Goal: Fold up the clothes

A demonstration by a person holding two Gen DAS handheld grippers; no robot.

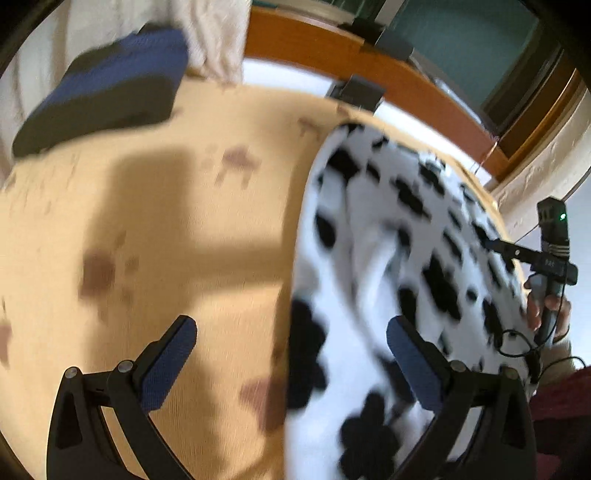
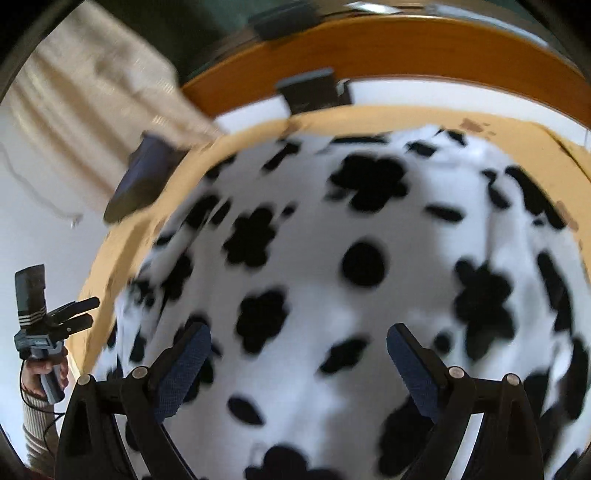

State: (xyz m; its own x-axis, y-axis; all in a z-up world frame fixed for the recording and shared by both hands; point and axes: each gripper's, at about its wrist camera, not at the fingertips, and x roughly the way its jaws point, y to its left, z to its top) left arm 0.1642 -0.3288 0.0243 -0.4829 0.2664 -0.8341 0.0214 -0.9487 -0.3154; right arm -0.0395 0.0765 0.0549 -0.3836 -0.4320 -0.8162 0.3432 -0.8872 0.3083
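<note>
Both tongs spread, gripping nothing. Spotted garment (image 2: pixel 332 258) lies on the yellow bedspread (image 1: pixel 166 221), directly under the right tongs (image 2: pixel 299 350), and beneath the right finger of the left tongs (image 1: pixel 291 347)

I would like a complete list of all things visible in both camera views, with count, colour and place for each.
garment: one, white with black flower-like spots, spread on the bed cover, below the right tool
bed cover: one, tan with brownish marks, under the garment
folded item: one, dark blue and black, far left corner of the bed cover
knit cloth: one, cream, behind the folded item
wooden frame: one, orange-brown, along the far edge
left tool: one, black with blue pads, open, over the garment's left edge
right tool: one, black with blue pads, open, above the garment
hands: two, each holding a tool handle
</note>
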